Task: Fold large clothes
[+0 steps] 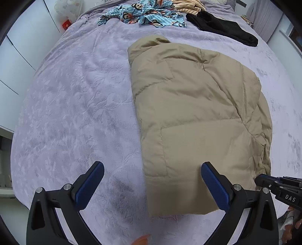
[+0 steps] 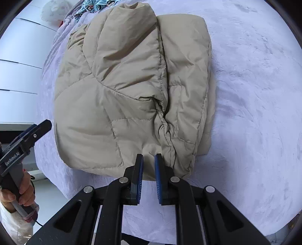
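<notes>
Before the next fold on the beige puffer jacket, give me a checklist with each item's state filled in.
1. Left gripper free of fabric: ok, jaws wide open, nothing between them.
2. Right gripper free of fabric: ok, jaws nearly together with a narrow gap, no cloth in it.
3. Beige puffer jacket already folded lengthwise and lying flat: ok, though the top layer bulges in the right wrist view.
4. Near hem within reach of both grippers: ok, it lies just ahead of the fingertips.
5. Purple bedspread beside the jacket free of other clothes: ok; the blue monkey-print garment and black garment lie at the far end.
</notes>
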The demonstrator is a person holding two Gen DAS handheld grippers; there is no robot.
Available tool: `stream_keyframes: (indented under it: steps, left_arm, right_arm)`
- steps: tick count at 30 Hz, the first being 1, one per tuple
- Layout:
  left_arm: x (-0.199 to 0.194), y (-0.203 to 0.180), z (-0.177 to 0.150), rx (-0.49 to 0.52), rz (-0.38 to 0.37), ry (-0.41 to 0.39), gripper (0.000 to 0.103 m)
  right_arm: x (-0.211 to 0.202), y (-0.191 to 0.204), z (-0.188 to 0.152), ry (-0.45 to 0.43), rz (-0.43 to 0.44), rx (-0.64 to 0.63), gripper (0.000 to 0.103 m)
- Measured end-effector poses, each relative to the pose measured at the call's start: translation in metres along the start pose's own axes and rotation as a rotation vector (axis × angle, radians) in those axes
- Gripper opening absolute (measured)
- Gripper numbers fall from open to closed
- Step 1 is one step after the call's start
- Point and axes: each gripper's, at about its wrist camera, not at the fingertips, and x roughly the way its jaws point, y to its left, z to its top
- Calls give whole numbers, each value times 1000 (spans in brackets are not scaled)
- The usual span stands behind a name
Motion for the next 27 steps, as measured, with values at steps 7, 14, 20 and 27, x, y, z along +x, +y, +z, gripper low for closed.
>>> stream_keyframes:
  steps: [7, 14, 20, 27]
  left_arm:
    - [8, 7, -18, -8, -14, 31, 103]
    - [-14, 13, -27, -58, -3, 7, 103]
    - [-50, 15, -27, -108, 67, -62, 103]
    - [-90, 12, -27, -129, 104, -145, 103]
  right_arm:
    - [-9, 14, -7, -12, 1, 5, 14]
    - [-33, 38, -4, -82, -27, -47, 14]
    - [-73, 58, 1, -253, -124, -89, 80]
    - [-112, 76, -4, -416, -222, -126, 102]
